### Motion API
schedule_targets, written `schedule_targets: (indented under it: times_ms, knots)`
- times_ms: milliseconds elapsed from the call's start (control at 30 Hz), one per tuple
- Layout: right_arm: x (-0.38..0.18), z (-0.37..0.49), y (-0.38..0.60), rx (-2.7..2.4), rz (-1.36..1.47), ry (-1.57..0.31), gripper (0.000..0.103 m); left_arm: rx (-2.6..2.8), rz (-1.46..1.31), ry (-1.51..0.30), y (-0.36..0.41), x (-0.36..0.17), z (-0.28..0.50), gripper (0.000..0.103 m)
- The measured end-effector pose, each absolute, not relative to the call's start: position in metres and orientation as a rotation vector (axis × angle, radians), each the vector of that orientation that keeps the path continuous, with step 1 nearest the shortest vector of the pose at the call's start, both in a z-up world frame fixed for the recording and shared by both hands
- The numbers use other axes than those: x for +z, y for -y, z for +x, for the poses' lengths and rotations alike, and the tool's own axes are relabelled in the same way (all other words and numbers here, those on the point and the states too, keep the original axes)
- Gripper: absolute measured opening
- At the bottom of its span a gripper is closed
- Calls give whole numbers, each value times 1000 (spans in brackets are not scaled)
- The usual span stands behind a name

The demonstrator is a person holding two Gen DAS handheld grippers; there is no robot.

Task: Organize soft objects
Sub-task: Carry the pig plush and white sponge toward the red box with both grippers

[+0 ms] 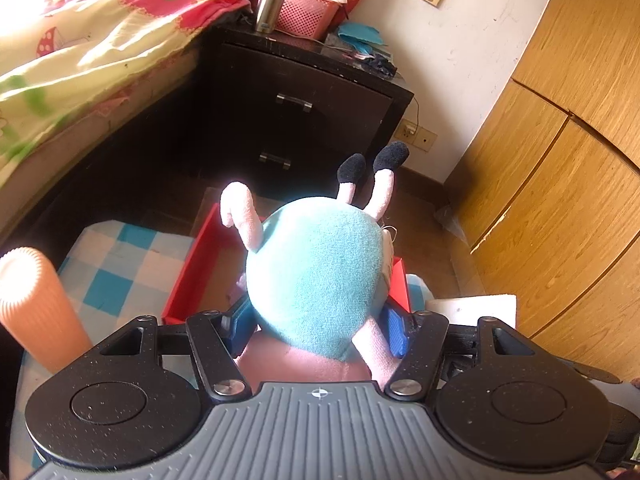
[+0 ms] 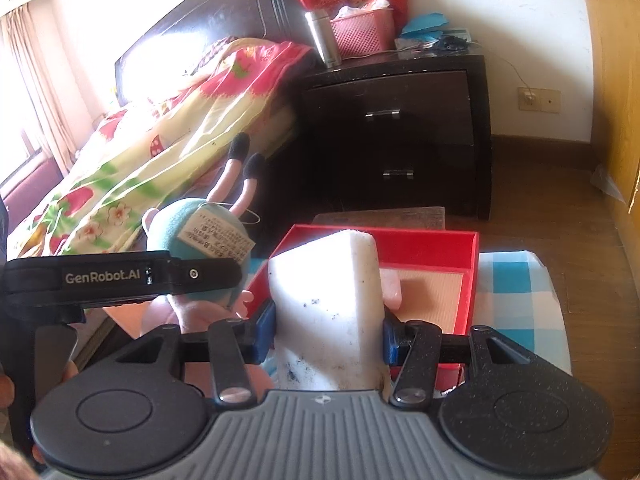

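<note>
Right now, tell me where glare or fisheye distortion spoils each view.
Left wrist view: sunlight blows out the bedspread at upper left; the wardrobe edges bow. Right wrist view: the headboard is washed out, and the white sponge glares.

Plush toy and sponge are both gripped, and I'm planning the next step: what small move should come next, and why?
Probably lower the white sponge into the red tray and release. The right tongs already hold it just over the tray's near edge, while the plush toy in the left tongs sits higher.
</note>
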State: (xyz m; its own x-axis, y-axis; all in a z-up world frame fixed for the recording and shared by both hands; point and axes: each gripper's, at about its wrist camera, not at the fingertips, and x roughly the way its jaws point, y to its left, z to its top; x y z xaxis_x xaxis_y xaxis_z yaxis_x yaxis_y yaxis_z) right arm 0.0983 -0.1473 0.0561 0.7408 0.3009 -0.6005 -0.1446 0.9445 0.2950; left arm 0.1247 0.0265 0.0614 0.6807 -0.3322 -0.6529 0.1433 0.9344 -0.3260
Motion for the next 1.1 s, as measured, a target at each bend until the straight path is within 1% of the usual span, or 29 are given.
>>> schedule_targets:
  times_ms: [333,567,867,967,1100]
  knots:
    - [48,131,157,194,264,-697,29,-250,-287,-763,-20,59,158,63]
    - [42,163,161,167,257,-664,29,-233,-282,-754,-12,51,191,64]
    - [1,203,174,128,304,-700,29,-186,-263,-798,-13,16,226,64]
    - [-17,214,174,122,316,-739,30,-176,-258,-828,-13,3,232,64]
    - [-32,222,174,114,318,-778,35,-161,-260,-848,-13,-4,236,65]
